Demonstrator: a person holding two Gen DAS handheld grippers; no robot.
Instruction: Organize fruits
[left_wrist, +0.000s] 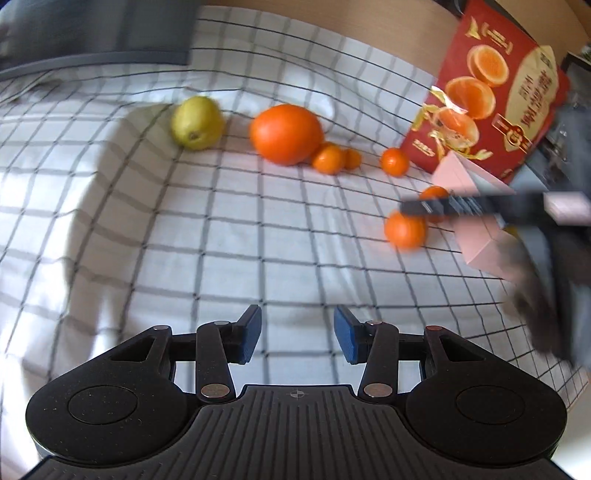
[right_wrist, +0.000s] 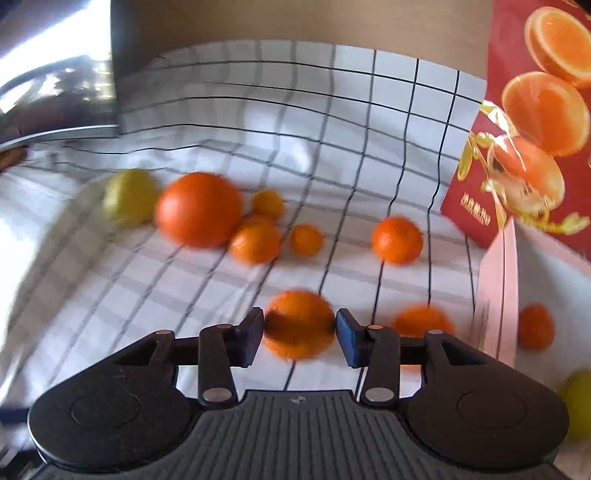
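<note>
On a checked cloth lie a green pear (left_wrist: 197, 123), a big orange (left_wrist: 286, 133) and several small mandarins (left_wrist: 327, 158). My left gripper (left_wrist: 297, 339) is open and empty above bare cloth, well short of the fruit. My right gripper (right_wrist: 299, 338) is open, with a mandarin (right_wrist: 299, 325) between its jaws; the blur hides whether the pads touch it. The left wrist view shows the right gripper (left_wrist: 417, 207) just above that mandarin (left_wrist: 404, 230). The pear (right_wrist: 127, 201) and big orange (right_wrist: 197, 208) lie beyond, to the left. A pink box (right_wrist: 496, 302) holds a mandarin (right_wrist: 535, 326) and a yellow-green fruit (right_wrist: 580, 402).
A red orange-printed carton (left_wrist: 491, 92) stands behind the pink box (left_wrist: 480, 236) at the right. A dark grey pillow (left_wrist: 99, 37) lies at the back left. Another mandarin (right_wrist: 397, 240) lies near the carton (right_wrist: 539, 122).
</note>
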